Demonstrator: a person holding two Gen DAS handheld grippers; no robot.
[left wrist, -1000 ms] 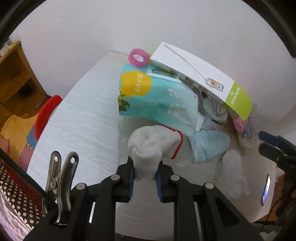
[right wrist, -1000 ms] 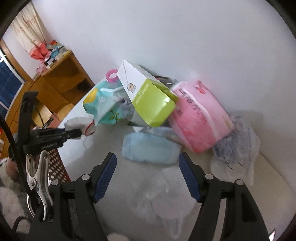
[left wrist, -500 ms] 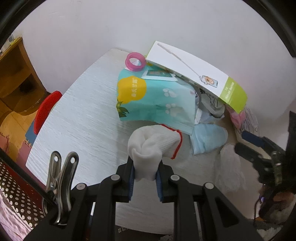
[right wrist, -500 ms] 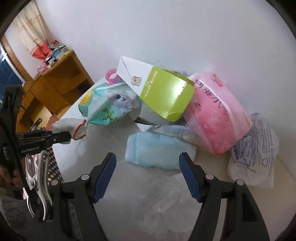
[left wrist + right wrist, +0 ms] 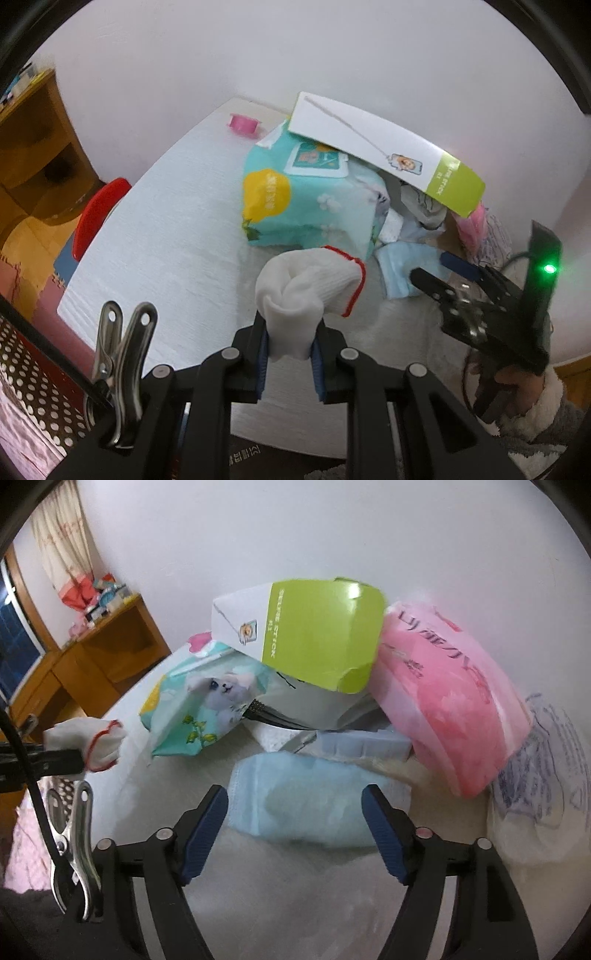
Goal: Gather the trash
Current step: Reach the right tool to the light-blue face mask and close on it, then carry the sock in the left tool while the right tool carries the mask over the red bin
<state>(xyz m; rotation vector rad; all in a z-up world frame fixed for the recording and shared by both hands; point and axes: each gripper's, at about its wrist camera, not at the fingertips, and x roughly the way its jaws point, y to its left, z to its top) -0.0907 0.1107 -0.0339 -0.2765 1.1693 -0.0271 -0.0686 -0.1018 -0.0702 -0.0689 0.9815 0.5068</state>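
My left gripper (image 5: 290, 354) is shut on a rolled white glove with a red cuff (image 5: 306, 291) and holds it just above the white table (image 5: 166, 221). The same glove (image 5: 99, 746) shows at the left of the right wrist view. A light blue face mask (image 5: 314, 805) lies flat on the table in front of the pile. My right gripper (image 5: 295, 801) hangs low over it, jaws opening, one blue pad on each side of the mask and neither pressing on it. From the left wrist view the right gripper (image 5: 432, 266) points at the mask (image 5: 399, 266).
Behind the mask is a pile: a teal wet-wipes pack (image 5: 306, 199), a white and green box (image 5: 317, 635), a pink soft pack (image 5: 443, 694) and a printed white bag (image 5: 535, 775). A pink tape roll (image 5: 242, 123) sits by the wall. A red chair (image 5: 98, 214) stands beside the table.
My right gripper has come down and closer to the blue mask, with its jaws a little wider. The left gripper has kept its hold on the glove and stayed put.
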